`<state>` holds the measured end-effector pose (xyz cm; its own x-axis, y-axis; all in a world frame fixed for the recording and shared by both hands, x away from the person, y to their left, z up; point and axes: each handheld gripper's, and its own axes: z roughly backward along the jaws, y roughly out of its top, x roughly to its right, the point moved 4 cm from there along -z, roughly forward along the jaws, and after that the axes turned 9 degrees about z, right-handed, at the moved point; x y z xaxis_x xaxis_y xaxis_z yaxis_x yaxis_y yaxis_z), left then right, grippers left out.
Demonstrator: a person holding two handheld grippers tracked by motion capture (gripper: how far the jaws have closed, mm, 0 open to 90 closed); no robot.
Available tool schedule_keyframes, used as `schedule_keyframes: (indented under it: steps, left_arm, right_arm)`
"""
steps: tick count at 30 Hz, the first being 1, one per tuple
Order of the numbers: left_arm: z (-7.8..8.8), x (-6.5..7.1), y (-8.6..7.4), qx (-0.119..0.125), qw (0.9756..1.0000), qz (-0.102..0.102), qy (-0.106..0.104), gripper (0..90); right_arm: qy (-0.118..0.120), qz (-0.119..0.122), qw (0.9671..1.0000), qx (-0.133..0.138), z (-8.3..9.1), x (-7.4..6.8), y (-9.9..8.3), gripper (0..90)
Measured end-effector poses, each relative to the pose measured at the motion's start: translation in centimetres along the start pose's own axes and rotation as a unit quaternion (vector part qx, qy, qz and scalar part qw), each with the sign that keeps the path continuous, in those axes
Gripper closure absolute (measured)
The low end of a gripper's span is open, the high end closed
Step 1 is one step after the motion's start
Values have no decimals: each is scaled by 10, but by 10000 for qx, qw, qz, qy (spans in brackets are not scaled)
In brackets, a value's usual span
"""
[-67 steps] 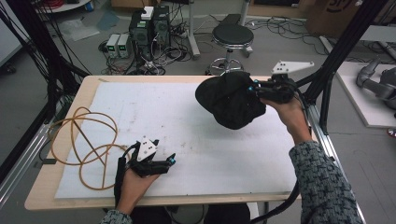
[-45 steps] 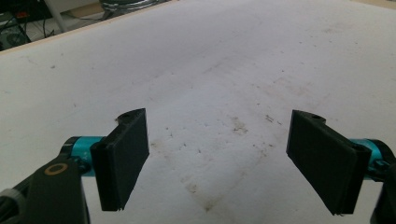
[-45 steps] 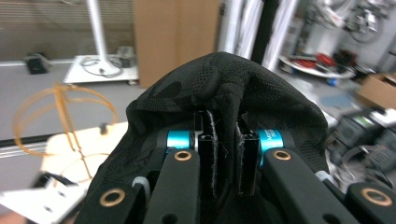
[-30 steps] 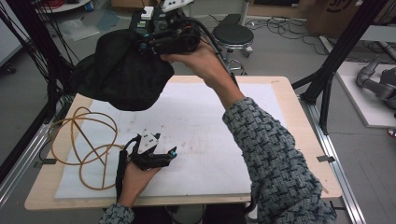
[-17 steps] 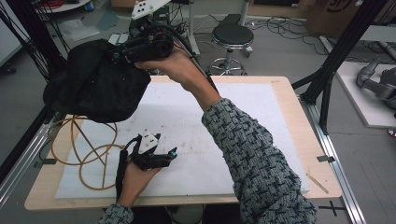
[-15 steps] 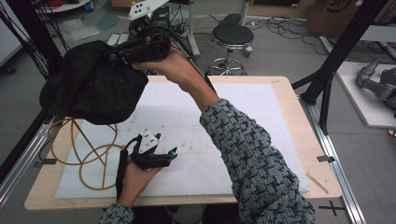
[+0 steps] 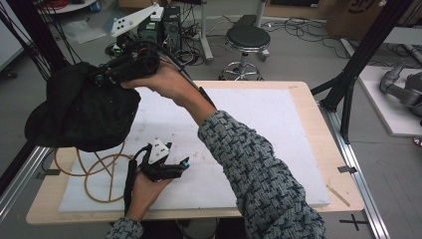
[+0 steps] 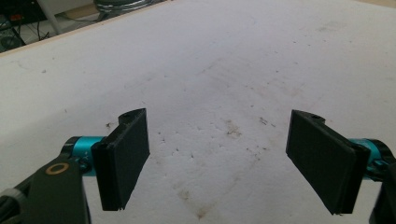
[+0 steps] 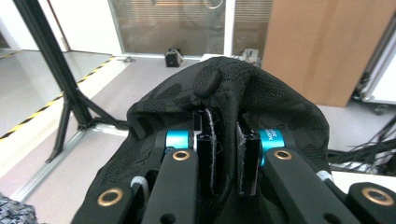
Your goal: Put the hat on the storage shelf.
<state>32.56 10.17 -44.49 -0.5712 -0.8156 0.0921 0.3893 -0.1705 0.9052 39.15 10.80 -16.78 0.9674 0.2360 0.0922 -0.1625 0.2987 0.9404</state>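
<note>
A black fabric hat [image 7: 79, 109] hangs in the air over the table's left edge, above a coil of tan rope [image 7: 97, 169]. My right gripper [image 7: 107, 74] is shut on a fold of the hat [image 9: 224, 93], reaching across from the right at arm's length. In the right gripper view the cloth is pinched between the two jaws and drapes over them. My left gripper [image 7: 181, 164] rests low over the white foam mat [image 7: 249, 119] near the front, open, with bare mat between its pads [image 8: 123, 156].
The tan rope lies looped on the mat's front left corner. Black frame posts [image 7: 358, 64] rise at the table's right and left sides. A stool [image 7: 249, 37] and electronics stand on the floor beyond the far edge.
My right gripper has carried the hat from the table's right side across to the far left and lowered it somewhat. The left gripper has stayed in place, open.
</note>
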Motion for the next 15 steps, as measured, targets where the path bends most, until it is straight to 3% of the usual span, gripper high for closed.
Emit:
schedule_keyframes:
  steps: [4, 14, 15]
  left_arm:
    - [1, 0, -1, 10, 10000, 19, -10, 216]
    - [0, 1, -1, 29, 10000, 31, -13, 216]
    - [0, 1, -1, 21, 10000, 22, -10, 216]
  right_arm:
    - [135, -61, 9997, -176, -15, 0, -6, 825]
    - [333, -253, 9986, -320, -32, -1, -22, 807]
    - [352, -255, 9981, -439, -35, -2, -28, 802]
